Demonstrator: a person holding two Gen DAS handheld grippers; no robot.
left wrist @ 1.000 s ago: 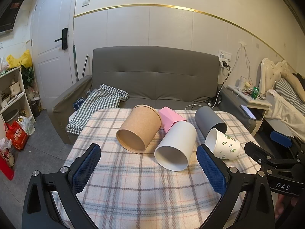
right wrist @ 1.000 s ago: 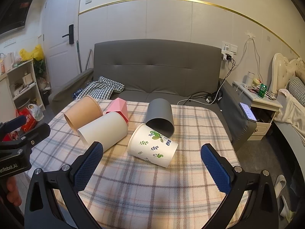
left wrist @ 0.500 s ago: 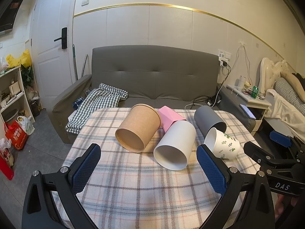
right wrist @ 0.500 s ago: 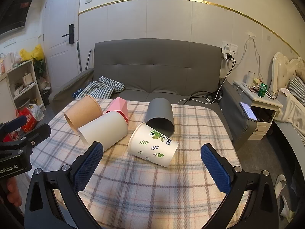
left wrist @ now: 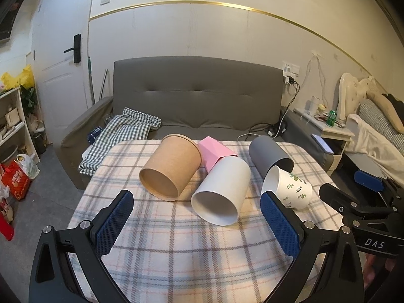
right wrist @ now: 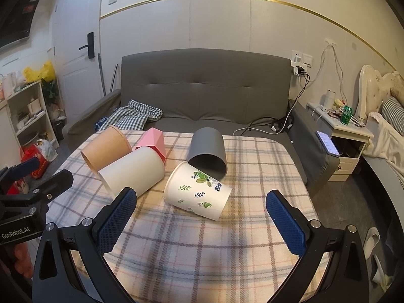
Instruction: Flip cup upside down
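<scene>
Wide table under a plaid cloth [right wrist: 252,240], with a grey fabric sofa [right wrist: 202,88] just behind its far edge. Bare cloth across the whole near half and along the right side; open room there for turning a cup and setting it down. Much less at the back, where the cluster lies close to the far edge.

Five cups lying on their sides, packed together mid-table:
- brown kraft paper cup [left wrist: 171,168], leftmost, mouth toward the left camera
- plain white cylindrical cup [left wrist: 221,192], touching the brown one and a pink faceted cup [left wrist: 214,152] behind
- dark grey plastic cup [right wrist: 208,151], its mouth against the rim of the white paper cup printed with green leaves [right wrist: 198,192]

Left gripper [left wrist: 197,224] spread wide, holding nothing, hovering over the near cloth in front of the brown and plain white cups. Right gripper [right wrist: 202,222] likewise spread and empty, lined up with the leaf-printed cup, probably the one to flip first.

Likely trouble:
- round cups rolling at a nudge, perhaps toward the sofa-side edge
- lifting one cup disturbing its touching neighbours
- thin paper walls buckling under a hard squeeze
- loose cloth bunching under a dragged rim, leaving the inverted cup tilted
- the two grippers near each other, so clashing if both reach inward
</scene>
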